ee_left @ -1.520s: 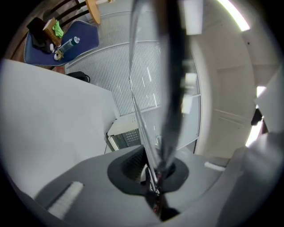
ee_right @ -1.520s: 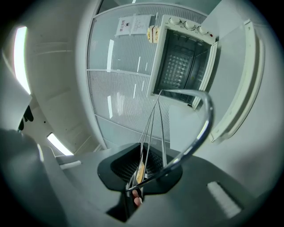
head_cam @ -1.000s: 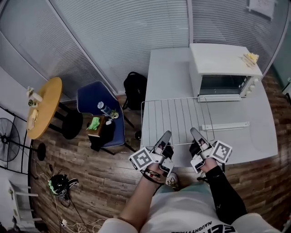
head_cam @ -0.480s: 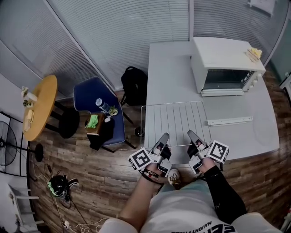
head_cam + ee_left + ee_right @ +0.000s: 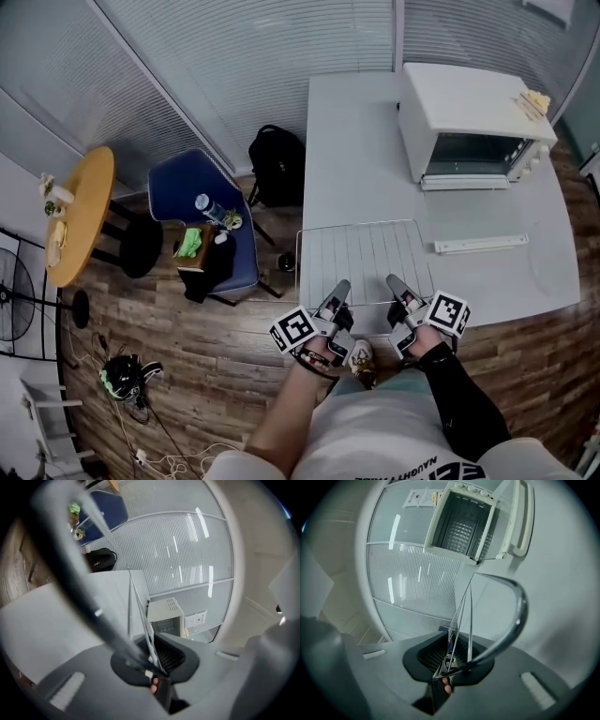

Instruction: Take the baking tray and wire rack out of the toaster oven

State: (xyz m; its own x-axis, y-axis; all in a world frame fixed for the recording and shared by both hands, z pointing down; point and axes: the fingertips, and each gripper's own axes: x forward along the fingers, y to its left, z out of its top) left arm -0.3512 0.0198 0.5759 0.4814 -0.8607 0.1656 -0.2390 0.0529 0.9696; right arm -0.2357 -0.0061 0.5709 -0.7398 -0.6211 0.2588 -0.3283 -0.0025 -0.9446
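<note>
A silver wire rack point(image 5: 366, 261) lies flat over the near part of the white table point(image 5: 352, 141), well in front of the white toaster oven point(image 5: 469, 112). My left gripper point(image 5: 341, 289) is shut on the rack's near edge towards its left, my right gripper point(image 5: 394, 284) towards its right. In the left gripper view the rack's wires point(image 5: 136, 606) run out of the pinched jaws towards the oven point(image 5: 165, 616). The right gripper view shows the rack's frame point(image 5: 513, 620) bending out of the jaws and the oven point(image 5: 461, 522) open. I cannot make out a baking tray.
The oven door hangs open and flat, its white handle point(image 5: 481, 244) right of the rack. Left of the table stand a blue chair point(image 5: 202, 220) with clutter, a black backpack point(image 5: 277, 164) and a round wooden table point(image 5: 80, 211). Blinds close off the back.
Both grippers have come down and back towards the table's near edge, bringing the rack with them. It now lies farther from the oven.
</note>
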